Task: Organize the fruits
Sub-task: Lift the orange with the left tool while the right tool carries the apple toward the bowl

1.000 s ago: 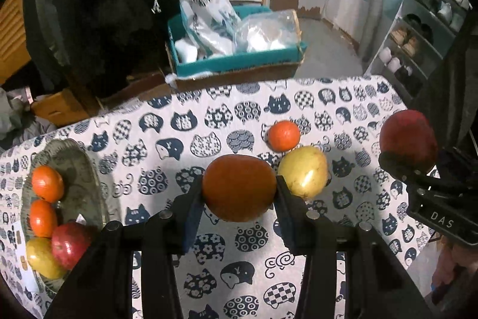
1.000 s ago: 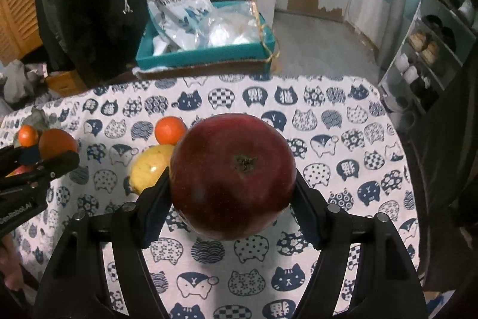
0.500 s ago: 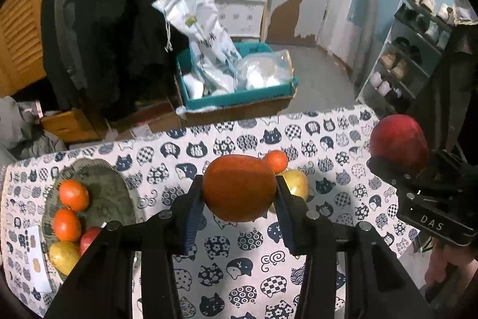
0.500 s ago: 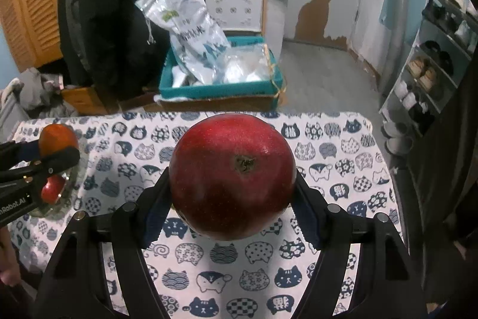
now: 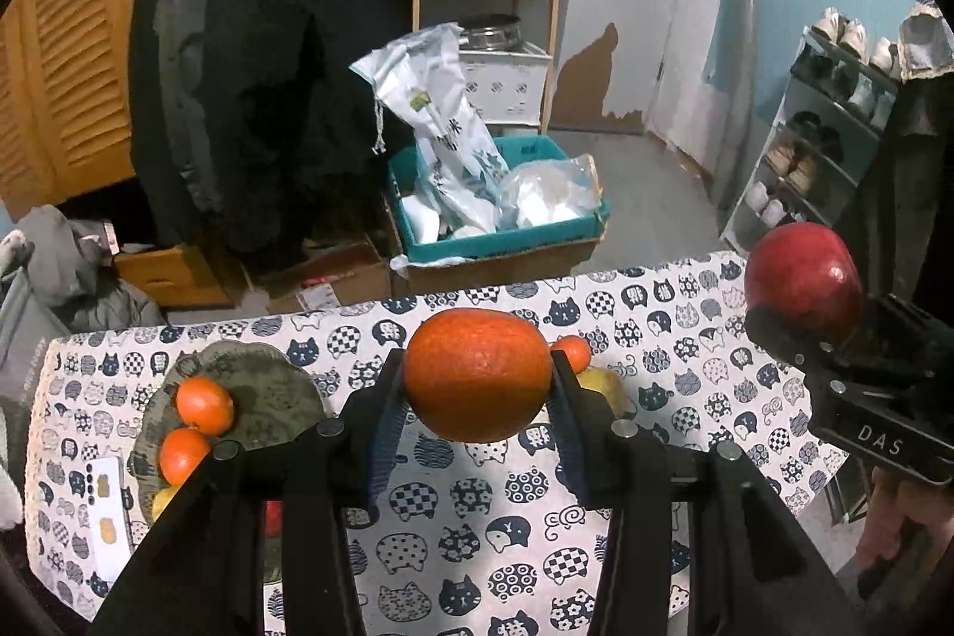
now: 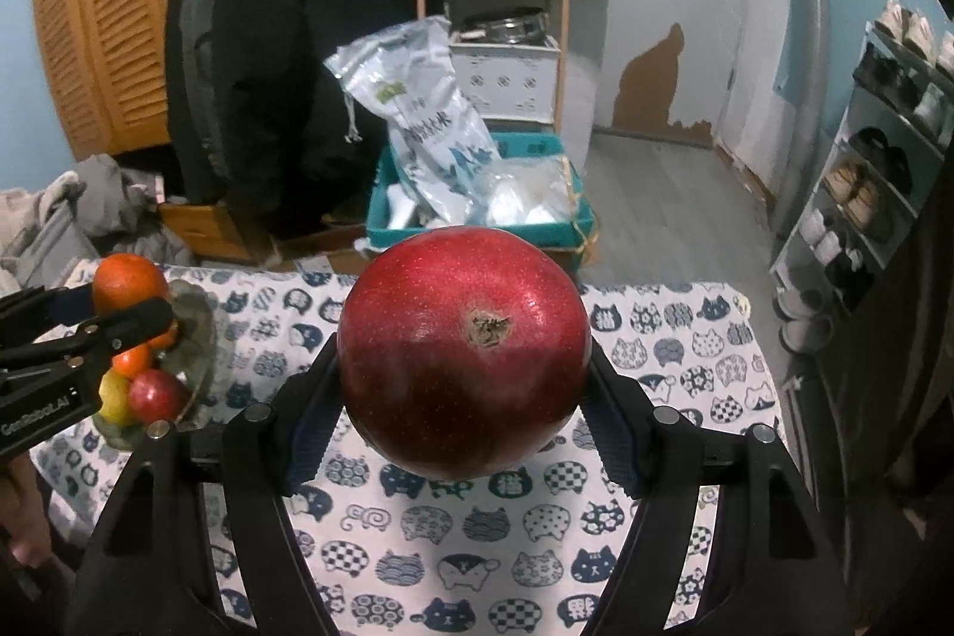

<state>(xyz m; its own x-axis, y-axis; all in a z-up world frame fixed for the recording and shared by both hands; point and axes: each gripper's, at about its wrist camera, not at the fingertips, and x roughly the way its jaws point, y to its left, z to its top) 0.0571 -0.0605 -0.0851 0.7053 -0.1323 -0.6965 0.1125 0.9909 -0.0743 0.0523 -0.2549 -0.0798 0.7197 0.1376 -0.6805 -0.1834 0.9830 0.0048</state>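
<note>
My left gripper (image 5: 477,379) is shut on a large orange (image 5: 477,374), held high above the cat-print tablecloth (image 5: 477,534). My right gripper (image 6: 465,368) is shut on a big red apple (image 6: 464,350), also raised; it shows at the right of the left wrist view (image 5: 802,275). A grey-green plate (image 5: 262,397) at the table's left holds two small oranges (image 5: 204,402), a yellow fruit (image 5: 164,502) and a red fruit (image 6: 156,393). A small orange (image 5: 573,348) and a yellow fruit (image 5: 602,385) lie on the cloth behind the held orange.
A white card (image 5: 107,505) lies left of the plate. Beyond the table's far edge stand a teal box (image 5: 495,242) with bags, cardboard boxes, hanging dark coats, a wooden shelf and a shoe rack (image 5: 823,141) at the right.
Both grippers have risen and pulled back with their fruit, so the table looks lower and farther. The grips have not changed.
</note>
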